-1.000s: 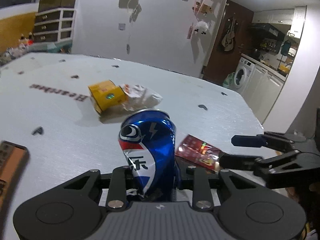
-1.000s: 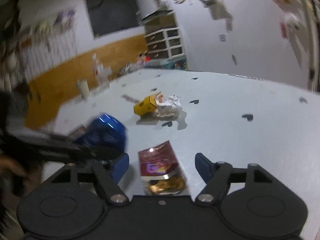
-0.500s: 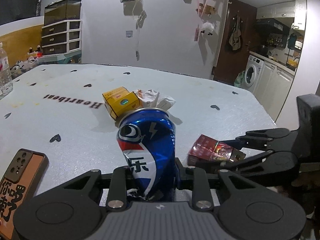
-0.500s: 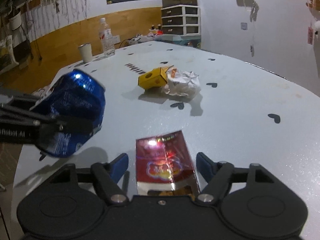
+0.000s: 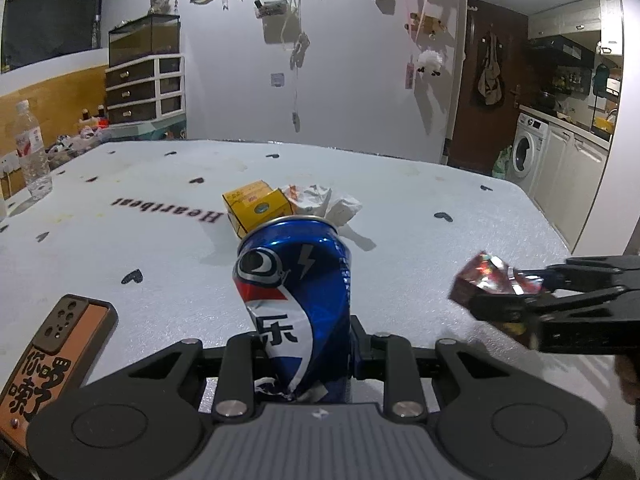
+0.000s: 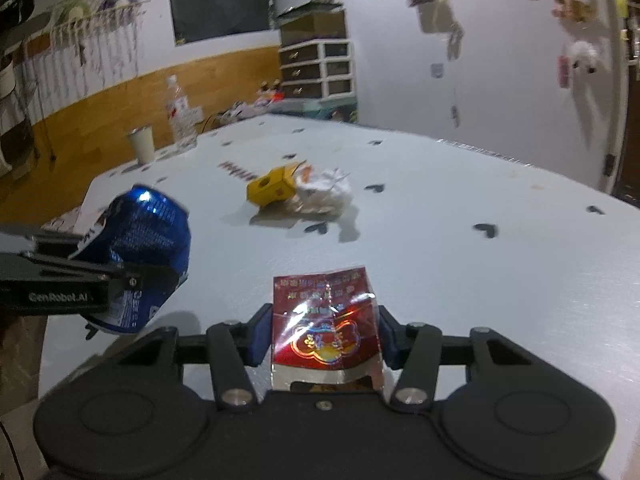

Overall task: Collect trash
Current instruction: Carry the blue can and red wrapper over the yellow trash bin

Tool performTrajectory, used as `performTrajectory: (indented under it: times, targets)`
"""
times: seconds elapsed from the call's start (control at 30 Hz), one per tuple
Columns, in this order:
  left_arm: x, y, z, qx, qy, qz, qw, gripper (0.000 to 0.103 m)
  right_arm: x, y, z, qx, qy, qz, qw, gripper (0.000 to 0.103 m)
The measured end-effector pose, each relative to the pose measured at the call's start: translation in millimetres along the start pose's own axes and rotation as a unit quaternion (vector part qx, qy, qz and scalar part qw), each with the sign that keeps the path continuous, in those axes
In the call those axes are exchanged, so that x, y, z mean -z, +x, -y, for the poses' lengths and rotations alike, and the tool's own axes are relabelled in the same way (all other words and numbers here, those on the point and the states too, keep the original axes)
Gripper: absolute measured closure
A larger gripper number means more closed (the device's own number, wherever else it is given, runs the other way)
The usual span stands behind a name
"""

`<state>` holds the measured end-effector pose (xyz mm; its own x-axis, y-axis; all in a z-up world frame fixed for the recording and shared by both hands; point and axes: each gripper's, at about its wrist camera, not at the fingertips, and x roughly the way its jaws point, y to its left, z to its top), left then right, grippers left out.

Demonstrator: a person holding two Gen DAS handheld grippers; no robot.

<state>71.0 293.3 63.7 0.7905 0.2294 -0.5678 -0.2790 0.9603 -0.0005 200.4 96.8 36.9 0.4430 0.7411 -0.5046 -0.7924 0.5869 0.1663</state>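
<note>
The right gripper (image 6: 325, 338) now has its jaws closed on the red foil cigarette pack (image 6: 326, 324). Half a second ago the jaws stood wide to either side of the pack as it lay on the table (image 6: 460, 248); they have since narrowed onto its two side edges. In the left wrist view the pack (image 5: 490, 280) appears clear of the table surface, so the grasp is judged complete and the lift begun.

The left gripper (image 5: 304, 344) is unchanged: its jaws stay clamped on the lower body of the dented blue Pepsi can (image 5: 296, 304), which projects upright ahead of them.

Both grippers are therefore loaded. Two items remain uncollected ahead of both sets of jaws, well beyond their reach: the yellow carton (image 5: 256, 208) and the crumpled white wrapper (image 5: 324, 204) touching it.

No trash receptacle is visible in either view. The next step is judged to be carrying both held items to a disposal point. The phone in an orange case (image 5: 56, 356), left of the left jaws, is not trash.
</note>
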Motion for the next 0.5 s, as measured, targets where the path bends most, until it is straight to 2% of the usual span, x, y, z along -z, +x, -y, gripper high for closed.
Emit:
performTrajectory:
  times: [0.2,0.5]
  targets:
    - [0,-13,21,-0.001,0.006,0.008,0.9999,0.074,4,-39,8,0.032,0.011,0.026,0.999,0.05]
    - [-3,-32,62,0.023,0.014,0.025,0.9993,0.074,13,-89,25,0.074,0.028,0.054,0.995,0.05]
